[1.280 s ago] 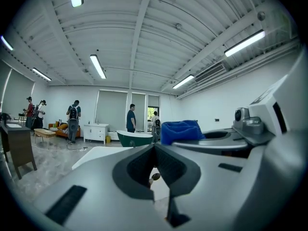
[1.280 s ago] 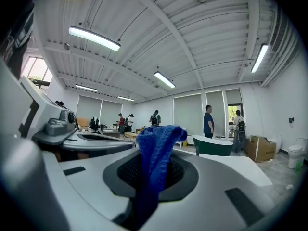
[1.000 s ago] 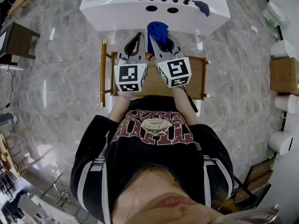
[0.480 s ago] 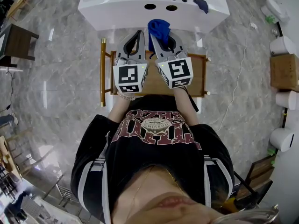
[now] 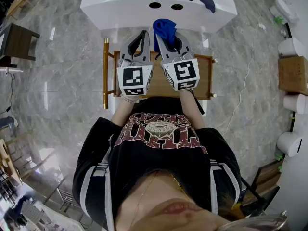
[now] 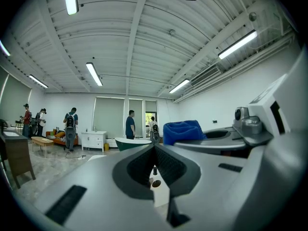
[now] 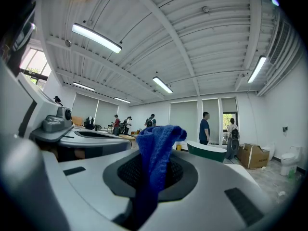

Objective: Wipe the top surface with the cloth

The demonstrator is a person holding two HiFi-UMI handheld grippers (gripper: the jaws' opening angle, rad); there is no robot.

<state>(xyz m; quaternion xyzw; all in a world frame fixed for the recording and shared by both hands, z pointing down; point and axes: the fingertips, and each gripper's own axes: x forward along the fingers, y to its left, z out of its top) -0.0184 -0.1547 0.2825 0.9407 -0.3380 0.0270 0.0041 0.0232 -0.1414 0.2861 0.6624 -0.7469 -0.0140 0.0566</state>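
Observation:
In the head view my right gripper (image 5: 159, 36) is shut on a blue cloth (image 5: 163, 28), which bunches up above its tips. The right gripper view shows the same cloth (image 7: 156, 148) pinched between the jaws of the right gripper (image 7: 153, 174) and hanging down through them. My left gripper (image 5: 144, 34) sits just left of it, jaws together with nothing between them. In the left gripper view the left gripper (image 6: 154, 146) looks shut, and the cloth (image 6: 182, 130) shows to its right. Both grippers hover over a small wooden table (image 5: 204, 81), pointing level toward the white unit.
A white unit (image 5: 115, 6) with two round holes and several dark fittings stands just beyond the table. A second dark blue cloth (image 5: 208, 5) lies on its right end. Grey marble floor surrounds me. Several people stand far off across the room.
The view has shifted slightly. Both grippers keep about the same pose, and the cloth stays in the right one.

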